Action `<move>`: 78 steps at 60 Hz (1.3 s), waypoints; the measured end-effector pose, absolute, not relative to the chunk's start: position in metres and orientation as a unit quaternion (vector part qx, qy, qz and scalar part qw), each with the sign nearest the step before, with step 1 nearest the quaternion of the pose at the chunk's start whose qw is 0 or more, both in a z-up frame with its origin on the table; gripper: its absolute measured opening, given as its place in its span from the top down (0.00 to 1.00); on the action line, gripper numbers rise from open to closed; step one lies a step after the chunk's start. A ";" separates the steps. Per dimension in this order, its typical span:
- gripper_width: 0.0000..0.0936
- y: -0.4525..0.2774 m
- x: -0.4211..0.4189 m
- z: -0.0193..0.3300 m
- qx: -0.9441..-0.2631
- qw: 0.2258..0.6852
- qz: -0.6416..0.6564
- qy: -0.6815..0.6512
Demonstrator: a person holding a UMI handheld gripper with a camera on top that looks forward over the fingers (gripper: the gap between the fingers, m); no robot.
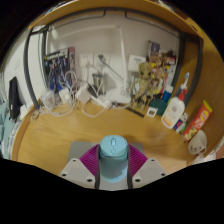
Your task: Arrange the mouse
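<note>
A light blue-grey computer mouse [113, 157] with a scroll wheel on top sits between my gripper's [113, 165] two fingers. The magenta pads [90, 160] press against its left and right sides, so the gripper is shut on it. The mouse is held above a wooden table [70, 135], with its front end pointing away from me. The rear of the mouse is hidden between the fingers.
At the table's far right stand a white bottle [174, 110], a yellow-red packet [199, 120] and small items. Cables and clutter [60, 98] lie at the far left. A white wall and a wooden figure [148, 80] are behind.
</note>
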State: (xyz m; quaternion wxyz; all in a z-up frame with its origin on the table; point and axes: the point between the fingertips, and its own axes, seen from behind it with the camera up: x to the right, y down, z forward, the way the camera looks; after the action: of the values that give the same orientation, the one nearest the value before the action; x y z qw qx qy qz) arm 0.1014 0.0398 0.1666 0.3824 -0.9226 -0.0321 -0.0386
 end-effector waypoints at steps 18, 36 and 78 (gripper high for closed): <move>0.59 0.016 0.095 0.079 -0.947 0.321 -0.002 -0.032; 0.28 0.012 0.103 0.080 -0.951 0.305 -0.027 -0.034; 0.07 -0.110 0.042 0.314 -0.906 0.419 -0.059 0.001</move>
State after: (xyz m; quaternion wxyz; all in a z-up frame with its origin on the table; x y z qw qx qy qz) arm 0.0422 -0.1097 0.3142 0.4185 -0.9063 0.0006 -0.0588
